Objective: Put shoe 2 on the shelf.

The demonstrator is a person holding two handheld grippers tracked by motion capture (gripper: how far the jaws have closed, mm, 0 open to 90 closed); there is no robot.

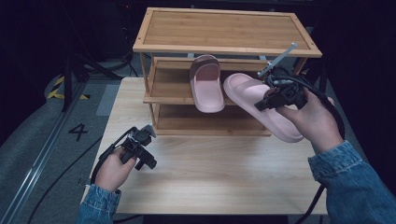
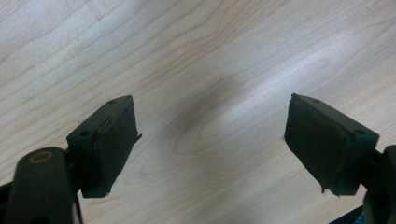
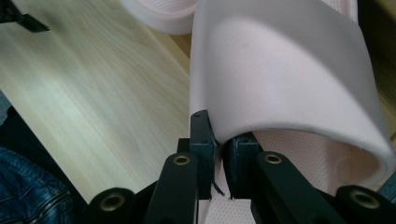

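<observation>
Right gripper (image 1: 273,95) clamped nearly shut on the strap edge of the pink slipper (image 1: 261,105); slipper held in the air in front of the wooden shoe rack (image 1: 224,46), beside its mate (image 1: 206,84) lying on the middle shelf; foam looks light, soft, bendy, so likely to sag or swing; strap rim is the sensible hold, as the right gripper view shows, strap arching just beyond the jaws; left gripper (image 1: 142,156) open wide, empty, low over the table (image 1: 210,172).
</observation>
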